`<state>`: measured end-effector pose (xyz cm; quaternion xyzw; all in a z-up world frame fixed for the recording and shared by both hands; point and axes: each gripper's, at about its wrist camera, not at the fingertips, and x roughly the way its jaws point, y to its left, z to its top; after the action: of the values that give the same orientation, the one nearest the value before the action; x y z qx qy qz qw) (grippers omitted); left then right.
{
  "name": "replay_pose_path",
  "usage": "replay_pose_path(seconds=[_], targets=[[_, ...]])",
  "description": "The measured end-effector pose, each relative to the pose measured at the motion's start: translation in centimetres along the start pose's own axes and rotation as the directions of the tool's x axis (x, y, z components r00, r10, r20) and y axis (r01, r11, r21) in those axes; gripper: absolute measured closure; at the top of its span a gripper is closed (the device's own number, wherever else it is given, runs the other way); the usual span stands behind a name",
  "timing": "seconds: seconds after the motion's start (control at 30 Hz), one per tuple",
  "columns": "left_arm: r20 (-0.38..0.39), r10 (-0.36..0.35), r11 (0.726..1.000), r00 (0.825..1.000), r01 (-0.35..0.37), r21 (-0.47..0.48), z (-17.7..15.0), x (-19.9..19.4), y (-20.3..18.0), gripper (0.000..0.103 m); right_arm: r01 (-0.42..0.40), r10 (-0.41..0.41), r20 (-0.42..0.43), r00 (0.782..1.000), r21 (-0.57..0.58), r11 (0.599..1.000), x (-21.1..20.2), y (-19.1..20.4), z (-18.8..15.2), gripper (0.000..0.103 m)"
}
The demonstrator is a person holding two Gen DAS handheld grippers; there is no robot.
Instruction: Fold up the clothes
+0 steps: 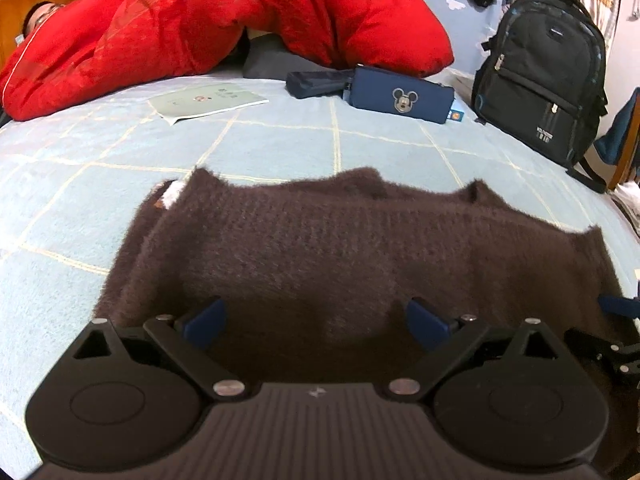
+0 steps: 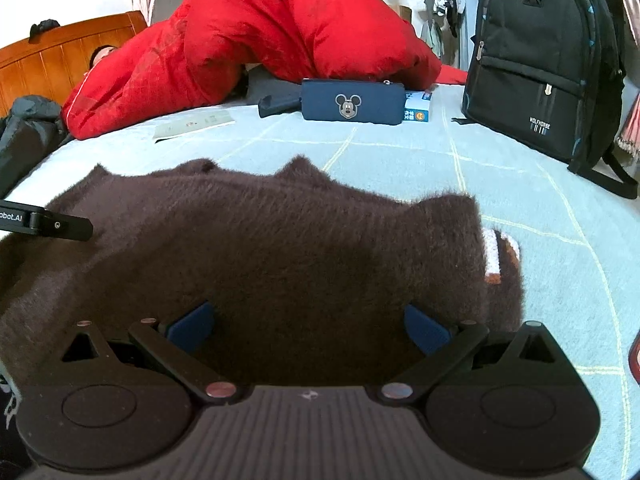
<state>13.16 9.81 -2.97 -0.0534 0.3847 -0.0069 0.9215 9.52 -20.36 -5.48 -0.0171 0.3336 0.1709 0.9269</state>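
Both claws — left claw [image 1: 316, 322], right claw [image 2: 306, 326] — spread wide over brown sweater [image 2: 260, 240]; "WOLFHORSE" on black backpack [image 2: 536, 64].

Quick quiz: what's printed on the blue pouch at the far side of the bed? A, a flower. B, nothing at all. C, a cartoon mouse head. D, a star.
C: the pouch shows a round-eared cartoon mouse head on its front, clear in both wrist views, where it lies on the bed against the red quilt.
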Motion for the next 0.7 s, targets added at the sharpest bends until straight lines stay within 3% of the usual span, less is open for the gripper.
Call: replay_pose_path(seconds=[0.5, 0.7], targets=[[0.006, 0.059, 0.997, 0.998, -0.058, -0.049, -0.3, 0.1, 2.8, 0.006, -0.033, 0.033, -0.006, 0.999, -0.037, 0.999, -1.1, -0.8, -0.7, 0.0], [0.03, 0.035, 0.999, 0.999, -0.035, -0.024, 0.7, -0.5, 2.5, 0.006, -0.054, 0.055, 0.015, 0.998, -0.015, 0.998, -2.7, -1.6, 0.2, 0.0]])
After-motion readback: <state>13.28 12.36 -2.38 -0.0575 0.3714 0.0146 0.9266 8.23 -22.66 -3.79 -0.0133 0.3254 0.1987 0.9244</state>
